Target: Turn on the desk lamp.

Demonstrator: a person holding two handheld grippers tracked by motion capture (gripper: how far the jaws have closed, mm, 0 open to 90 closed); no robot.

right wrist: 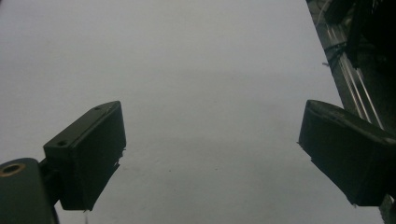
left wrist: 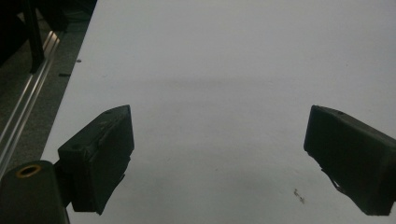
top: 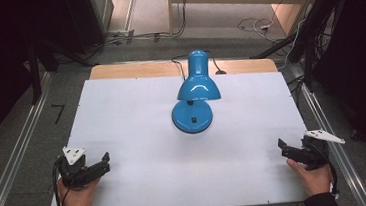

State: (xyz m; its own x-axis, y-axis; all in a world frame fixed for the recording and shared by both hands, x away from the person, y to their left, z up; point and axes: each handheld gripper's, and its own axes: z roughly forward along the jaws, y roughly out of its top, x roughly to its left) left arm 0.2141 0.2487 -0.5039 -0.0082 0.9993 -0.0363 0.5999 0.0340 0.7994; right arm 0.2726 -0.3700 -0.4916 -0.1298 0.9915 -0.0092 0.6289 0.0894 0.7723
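A blue desk lamp point(top: 194, 98) stands near the middle of the white table point(top: 132, 117), its round base toward me and its shade bent over the base. My left gripper point(top: 107, 161) rests at the table's near left corner, held by a hand, jaws wide open with nothing between them point(left wrist: 219, 154). My right gripper point(top: 280, 146) sits at the near right edge, also open and empty point(right wrist: 212, 154). Both are well short of the lamp.
The lamp's black cable point(top: 180, 68) runs off the table's far edge toward the floor. Metal rails point(top: 11, 168) flank the table on both sides. Dark stands and cables point(top: 254, 25) lie on the floor beyond.
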